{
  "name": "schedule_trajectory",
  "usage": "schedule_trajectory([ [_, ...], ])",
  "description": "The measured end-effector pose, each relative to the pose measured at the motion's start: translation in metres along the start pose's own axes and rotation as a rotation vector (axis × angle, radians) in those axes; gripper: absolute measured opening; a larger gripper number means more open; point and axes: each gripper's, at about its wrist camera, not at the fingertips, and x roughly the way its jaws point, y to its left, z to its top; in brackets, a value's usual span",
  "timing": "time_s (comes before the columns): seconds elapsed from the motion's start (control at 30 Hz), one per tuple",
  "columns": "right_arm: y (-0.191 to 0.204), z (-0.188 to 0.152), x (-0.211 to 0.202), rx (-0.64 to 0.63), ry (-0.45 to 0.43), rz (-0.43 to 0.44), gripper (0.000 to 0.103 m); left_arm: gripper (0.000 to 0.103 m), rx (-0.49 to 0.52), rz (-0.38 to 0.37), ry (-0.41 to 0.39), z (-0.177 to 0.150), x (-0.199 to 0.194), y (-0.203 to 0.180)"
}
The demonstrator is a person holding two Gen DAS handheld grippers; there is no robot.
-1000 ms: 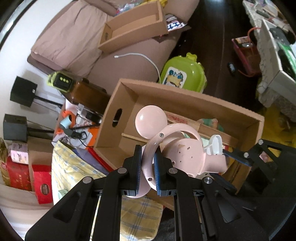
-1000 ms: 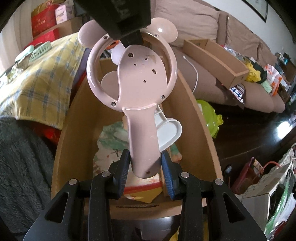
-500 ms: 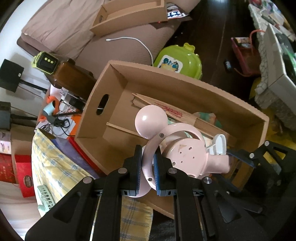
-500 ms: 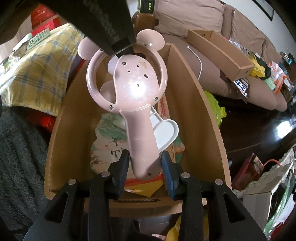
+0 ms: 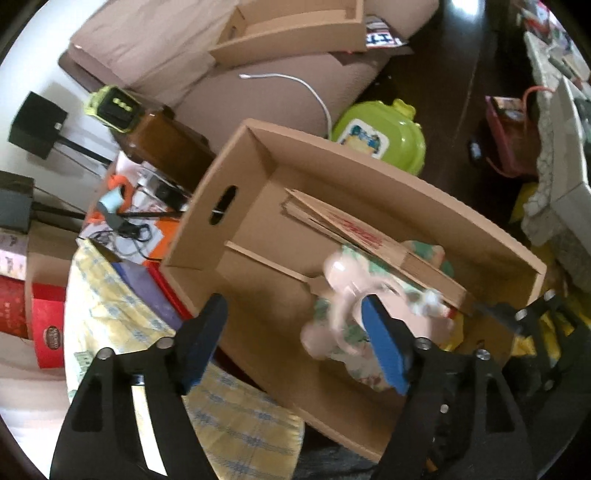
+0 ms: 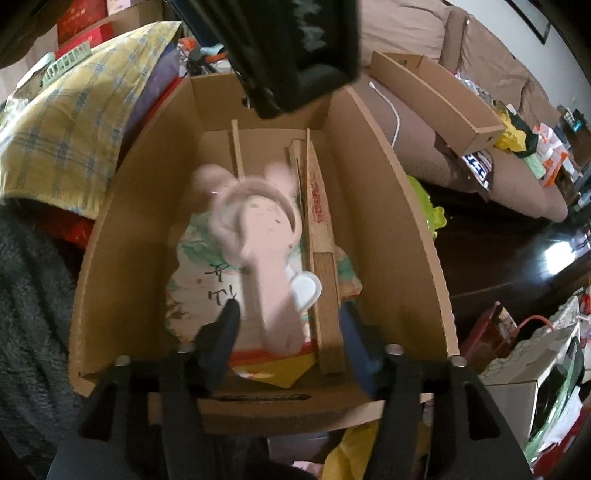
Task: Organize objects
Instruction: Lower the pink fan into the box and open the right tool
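A pink hand-held fan with round ears (image 6: 258,251) lies blurred inside the open cardboard box (image 6: 406,229), on top of a printed paper fan and beside a folded wooden fan (image 6: 321,258). It also shows blurred in the left wrist view (image 5: 351,310). My left gripper (image 5: 295,343) is open above the box's near wall (image 5: 207,206), holding nothing. My right gripper (image 6: 290,339) is open at the box's near end, its jaws either side of the fan's handle, not touching it.
A yellow checked cloth (image 5: 229,413) covers a pile beside the box. A brown sofa (image 5: 273,92) holds a long cardboard tray (image 5: 288,26) and a white cable. A green lunch box (image 5: 380,136) sits on the dark floor. Cluttered boxes (image 6: 524,373) stand at the right.
Both grippers have opened and let go of the pink fan. It has dropped into the box and is still moving, blurred.
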Motion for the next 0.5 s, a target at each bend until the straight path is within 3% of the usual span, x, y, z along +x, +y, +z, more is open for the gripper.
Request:
schedule_trajectory([
  [0.03,-0.001,0.0,-0.001,0.005,-0.007,-0.008,0.074,0.076,-0.003,0.011,-0.008,0.0,-0.002,0.002],
  [0.13,-0.002,0.001,-0.004,0.013,-0.023,-0.019,0.078,0.076,-0.063,0.035,-0.036,-0.005,-0.017,0.015],
  [0.3,-0.004,0.002,-0.006,0.023,-0.036,-0.011,0.08,0.076,-0.26,-0.053,-0.119,-0.02,-0.053,0.049],
  [0.5,-0.005,0.003,-0.012,0.04,-0.056,-0.003,0.081,0.076,-0.36,-0.061,-0.203,-0.041,-0.095,0.084],
])
